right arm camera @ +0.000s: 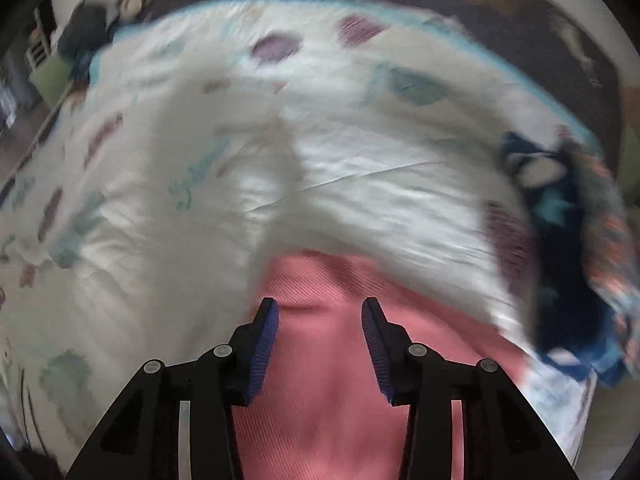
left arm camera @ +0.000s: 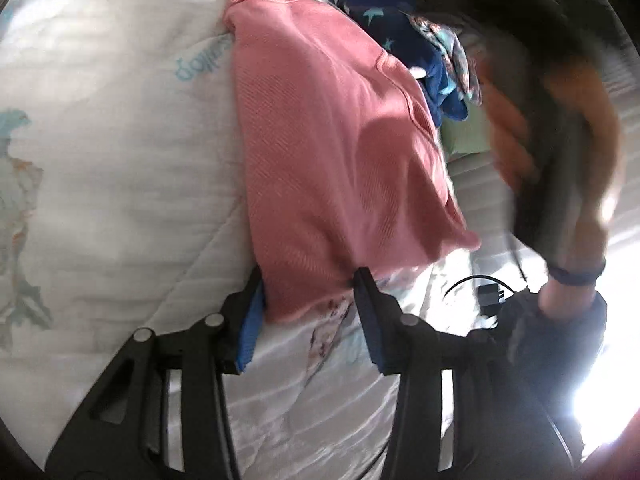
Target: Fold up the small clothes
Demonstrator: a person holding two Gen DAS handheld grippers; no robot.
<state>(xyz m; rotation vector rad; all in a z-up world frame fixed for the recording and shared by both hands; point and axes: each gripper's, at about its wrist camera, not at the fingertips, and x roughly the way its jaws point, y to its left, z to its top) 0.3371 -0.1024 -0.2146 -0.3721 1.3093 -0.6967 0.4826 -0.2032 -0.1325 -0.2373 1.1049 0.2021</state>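
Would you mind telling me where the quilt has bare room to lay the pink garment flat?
The widest free patch is the white quilt beside the pink garment, on the side away from the pile. Another open stretch lies beyond the garment in the right wrist view. It is crowded at the heap of navy and patterned clothes bordering the garment's far edge.

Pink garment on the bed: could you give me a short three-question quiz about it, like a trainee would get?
1. True or false: the pink garment lies on a patterned bedspread.
2. What lies next to it? A) navy star-print clothes B) a shoe C) a book
3. Fill in: the pads of the right claw are ___.
Key: 1 true; 2 A; 3 blue.
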